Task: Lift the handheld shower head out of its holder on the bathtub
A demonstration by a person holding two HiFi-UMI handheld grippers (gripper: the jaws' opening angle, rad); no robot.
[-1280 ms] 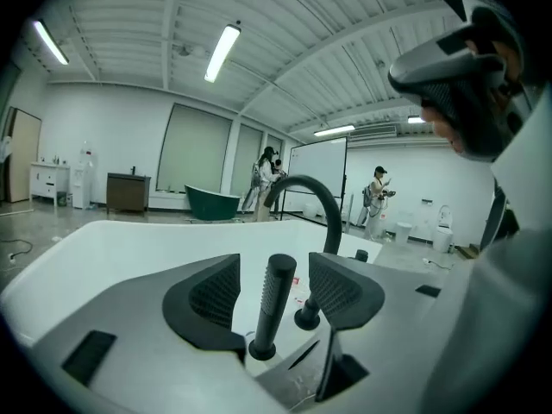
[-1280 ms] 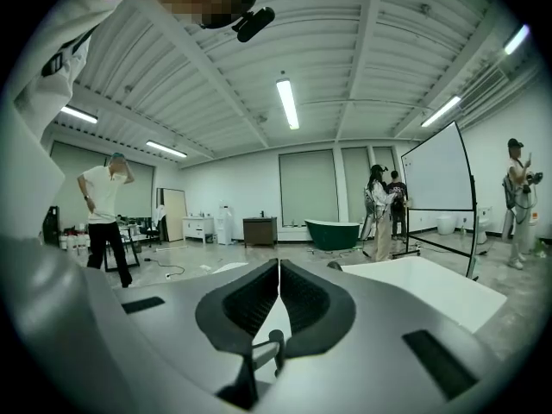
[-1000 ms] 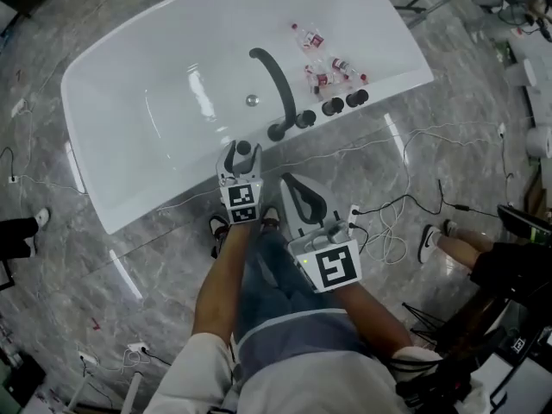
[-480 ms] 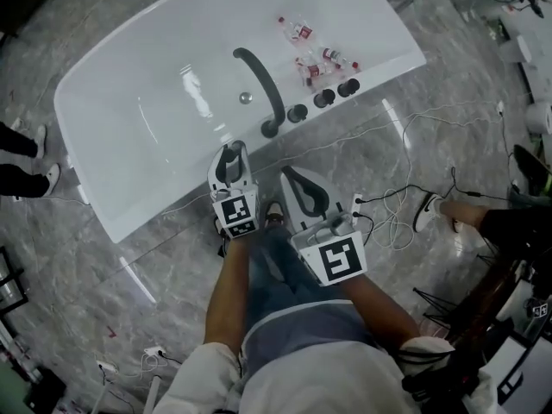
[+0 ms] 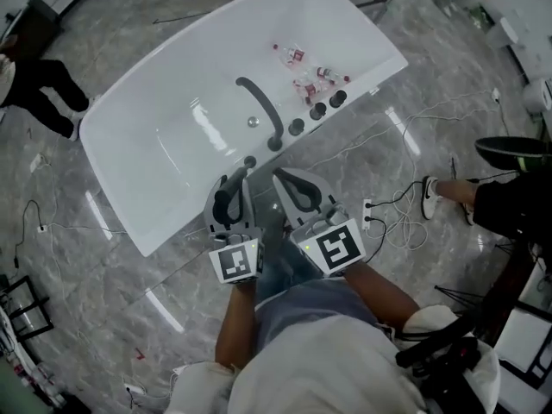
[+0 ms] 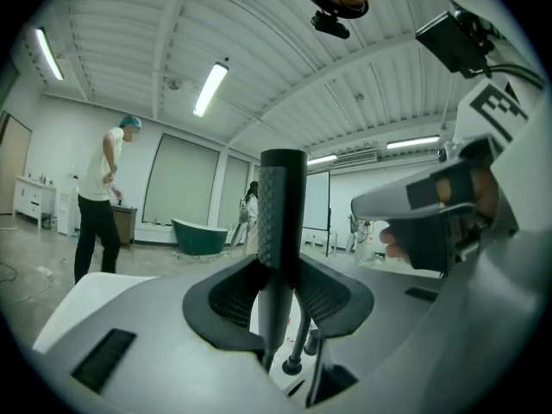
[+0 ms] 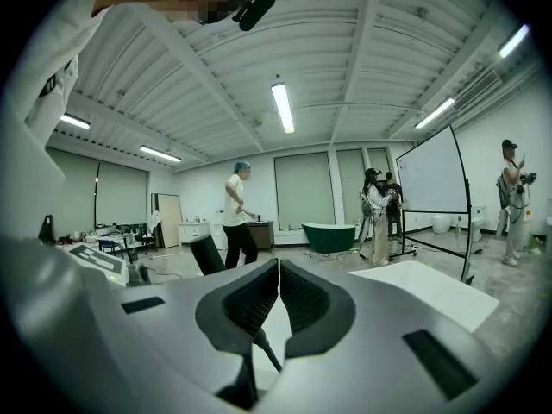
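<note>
The dark, textured handheld shower head (image 6: 283, 205) stands upright between the pads of my left gripper (image 6: 280, 270), which is shut on it, with its hose (image 6: 299, 339) hanging below. In the head view my left gripper (image 5: 231, 197) hovers above the near rim of the white bathtub (image 5: 155, 145), just short of the small dark holder (image 5: 250, 160). My right gripper (image 5: 297, 190) is beside it on the right, level with it. Its pads (image 7: 259, 296) meet with nothing between them.
On the tub rim are a curved dark spout (image 5: 259, 109) and three dark knobs (image 5: 317, 109). Several small bottles (image 5: 304, 78) lie in the tub. Cables (image 5: 397, 210) trail over the marble floor. People stand at the upper left (image 5: 43, 89) and right (image 5: 483, 197).
My left gripper closed on the shower head at the tub rim and rose with it, clear of the holder. My right gripper rose beside it.
</note>
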